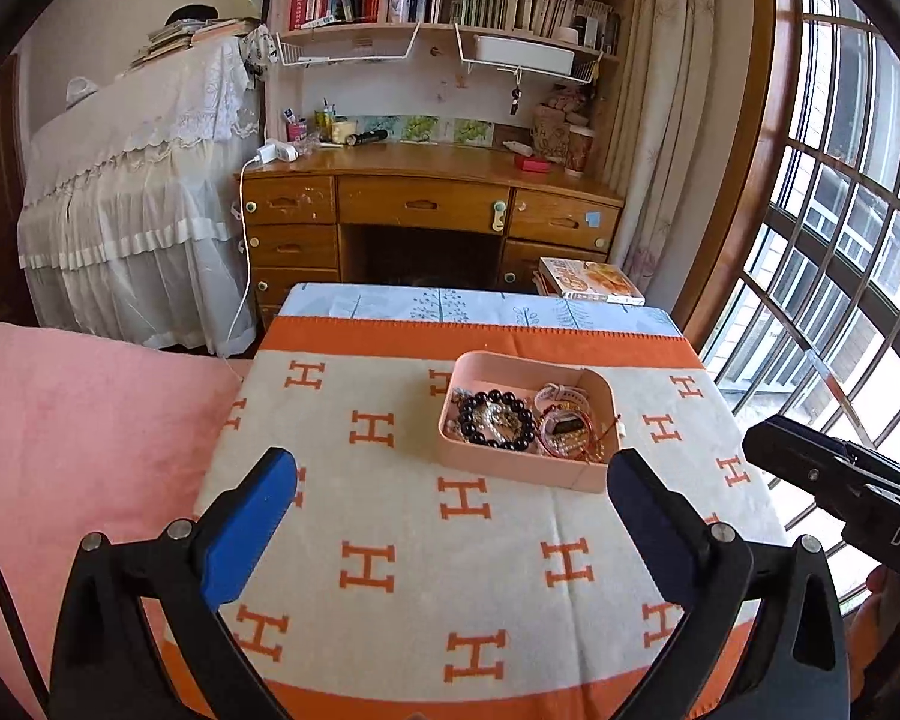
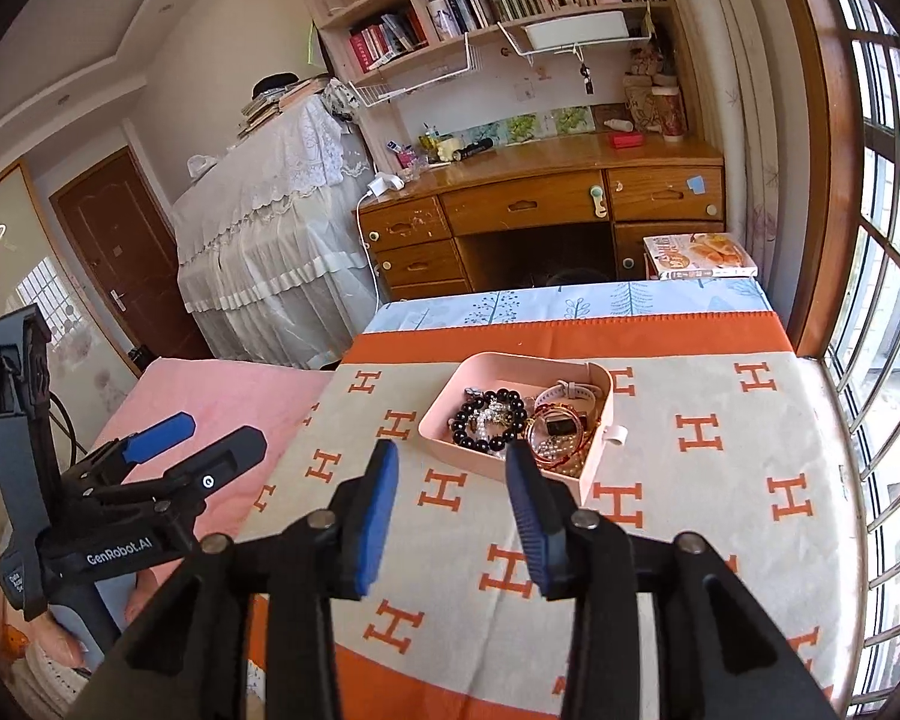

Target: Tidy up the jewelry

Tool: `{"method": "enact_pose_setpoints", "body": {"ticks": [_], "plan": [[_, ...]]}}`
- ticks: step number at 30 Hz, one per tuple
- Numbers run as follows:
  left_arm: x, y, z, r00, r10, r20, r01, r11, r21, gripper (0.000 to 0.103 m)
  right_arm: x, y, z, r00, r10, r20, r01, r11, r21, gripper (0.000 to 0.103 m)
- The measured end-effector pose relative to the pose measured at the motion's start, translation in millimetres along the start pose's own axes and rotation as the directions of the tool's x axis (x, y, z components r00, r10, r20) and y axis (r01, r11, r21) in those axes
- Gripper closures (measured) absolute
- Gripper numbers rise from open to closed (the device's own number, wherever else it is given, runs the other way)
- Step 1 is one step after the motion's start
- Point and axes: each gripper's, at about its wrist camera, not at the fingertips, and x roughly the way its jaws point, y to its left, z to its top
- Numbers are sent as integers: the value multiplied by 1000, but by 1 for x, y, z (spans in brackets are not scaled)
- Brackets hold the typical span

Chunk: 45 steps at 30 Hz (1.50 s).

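A pink tray (image 1: 582, 474) (image 2: 444, 450) sits on the orange-and-cream H-pattern blanket (image 1: 402, 528) (image 2: 720, 462). It holds a black bead bracelet (image 1: 498, 420) (image 2: 489, 417), a red cord bracelet (image 1: 561, 426) (image 2: 561, 432), a pale watch strap (image 1: 564, 394) (image 2: 570, 390) and other small jewelry. My left gripper (image 1: 450, 486) is open and empty, held in front of the tray. My right gripper (image 2: 453, 468) is open and empty, its tips just short of the tray's near edge. The left gripper also shows in the right wrist view (image 2: 195, 435).
A pink cushion (image 1: 78, 450) lies left of the blanket. A wooden desk (image 1: 426, 204) with bookshelves stands behind, a book (image 1: 591, 279) by its right side. A barred window (image 1: 840, 240) runs along the right. A lace-covered piano (image 1: 138, 192) stands at the back left.
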Motion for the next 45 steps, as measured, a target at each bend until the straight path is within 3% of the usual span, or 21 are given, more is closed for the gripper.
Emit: {"method": "enact_pose_setpoints", "body": {"ticks": [4,6,9,14,18,45], "plan": [[-20,-6,-25,999,12,39,-11,1000,-8,1,-20,6,-19,999,-16,36,16,1000,-17,61],[-30,-14,-38,998,37,60,-37,999,2,1,-25,9,-33,998,-36,45,37,999,-12,49],[-39,-23,-58,996,67,65,-68,998,9,1,-29,14,-55,997,-54,56,55,998,-15,40],[-47,-33,-83,985,159,75,-161,987,18,1,-34,26,-85,992,-101,78,106,992,-64,39],[-52,-34,-95,978,189,86,-191,982,9,1,-32,30,-101,986,-148,82,155,984,-88,39],[-38,-33,-107,981,187,47,-187,982,-2,1,-22,14,-117,988,-146,55,147,989,-13,39]]}}
